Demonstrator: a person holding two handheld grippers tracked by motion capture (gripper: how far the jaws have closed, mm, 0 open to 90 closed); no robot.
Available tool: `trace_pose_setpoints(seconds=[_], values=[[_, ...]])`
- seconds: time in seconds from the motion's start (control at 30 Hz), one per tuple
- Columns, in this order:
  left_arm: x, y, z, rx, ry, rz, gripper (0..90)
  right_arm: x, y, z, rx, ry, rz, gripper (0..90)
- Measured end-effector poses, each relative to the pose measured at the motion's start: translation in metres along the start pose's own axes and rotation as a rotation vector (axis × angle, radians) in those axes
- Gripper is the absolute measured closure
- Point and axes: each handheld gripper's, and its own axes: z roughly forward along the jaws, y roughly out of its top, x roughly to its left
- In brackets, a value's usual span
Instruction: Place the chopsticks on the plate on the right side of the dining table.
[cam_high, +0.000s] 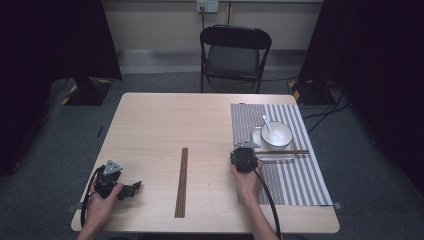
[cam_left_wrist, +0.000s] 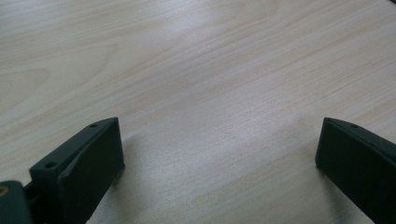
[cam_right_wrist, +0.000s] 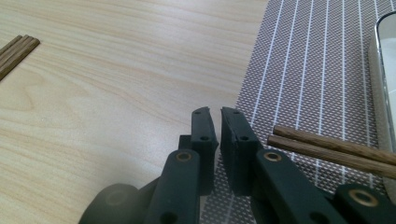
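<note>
**A:** What are the right gripper's fingers doing?

**B:** In the right gripper view the right gripper (cam_right_wrist: 220, 112) has its two black jaws nearly together, with a thin gap between the pads and nothing in it. The tips sit at the left edge of the striped placemat (cam_right_wrist: 308, 70). Just to their right, a pair of wooden chopsticks (cam_right_wrist: 334, 150) lies on the mat, close to the jaws but not between them. Whether a jaw touches them, I cannot tell.

**A:** And where do those chopsticks lie on the table?

**B:** From the high view, the chopsticks (cam_high: 290, 152) run level across the near edge of a white rectangular tray (cam_high: 275, 156). The tray carries a white bowl (cam_high: 276, 134) with a white spoon (cam_high: 266, 122) resting in it. The mat covers the right part of the table (cam_high: 165, 125), reaching to its near right corner. The right gripper (cam_high: 244, 159) is beside the tray's left near corner.

**A:** And the left one?

**B:** The left gripper (cam_left_wrist: 219, 149) has its jaws wide apart over bare wood, holding nothing. In the high view the left gripper (cam_high: 127, 189) rests near the table's near left corner.

**A:** Anything between them?

**B:** A long dark wooden strip (cam_high: 182, 182), looking like several sticks side by side, lies mid-table, running from centre toward the near edge. A black folding chair (cam_high: 235, 55) stands beyond the far edge.
</note>
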Motion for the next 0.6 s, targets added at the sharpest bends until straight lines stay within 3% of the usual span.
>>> trace_pose_setpoints(seconds=[0.6], values=[[-0.0001, -0.0001, 0.0000, 0.000, -0.001, -0.002, 0.4, -0.0044, -0.0002, -0.0008, 0.002, -0.020, -0.001, 83.8]])
